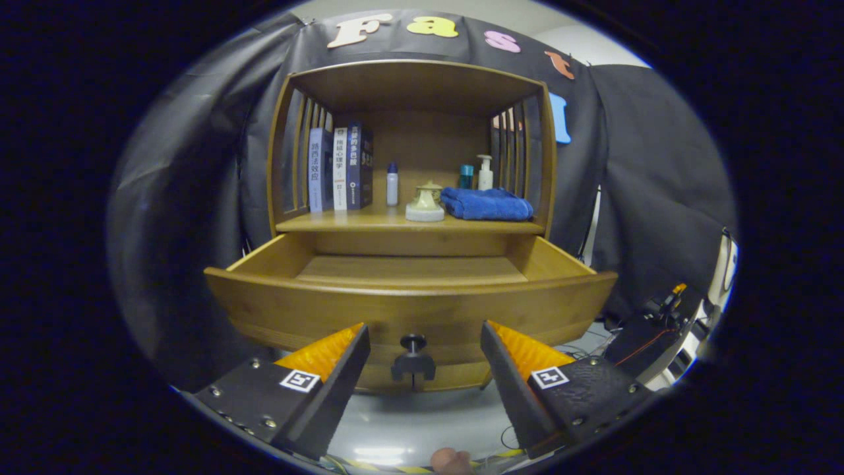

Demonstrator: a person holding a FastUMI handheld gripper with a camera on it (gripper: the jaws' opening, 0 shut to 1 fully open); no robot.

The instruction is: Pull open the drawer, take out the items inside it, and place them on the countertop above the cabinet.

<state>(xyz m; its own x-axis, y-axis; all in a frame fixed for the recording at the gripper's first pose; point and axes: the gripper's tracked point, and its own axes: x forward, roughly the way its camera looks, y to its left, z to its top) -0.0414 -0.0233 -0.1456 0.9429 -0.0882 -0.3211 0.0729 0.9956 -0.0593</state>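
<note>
Drawer: pulled well out of the wooden cabinet, front panel nearest the gripper. The visible part of its floor is bare wood; the near strip behind the front panel is hidden, so whether anything lies there cannot be told.

Knob: dark, at the middle of the drawer front, standing in the gap between the two fingers and touching neither.

Gripper: fingers spread wide, holding nothing. One fingertip sits left of the knob, the other right of it, both just short of the drawer front.

Countertop: the shelf surface directly above the drawer, beyond the fingers. Contents, left to right: three upright books against the left slats; a small white bottle; a pale lidded dish; a folded blue towel; behind the towel, a teal bottle and a pump bottle. Free space lies mostly at the front edge, between the books and the dish.

Step in hand, as judged: the opening looks done, and the next business is to check the drawer for items. To do it well, lift the gripper above the front panel and tilt it down so the hidden near strip comes into sight before reaching in. Keep the fingers apart until they straddle an item, and clear the knob and the panel's top edge on the way up. Place anything retrieved on the bare front of the countertop, clear of the bottles, which would tip easily.
</note>
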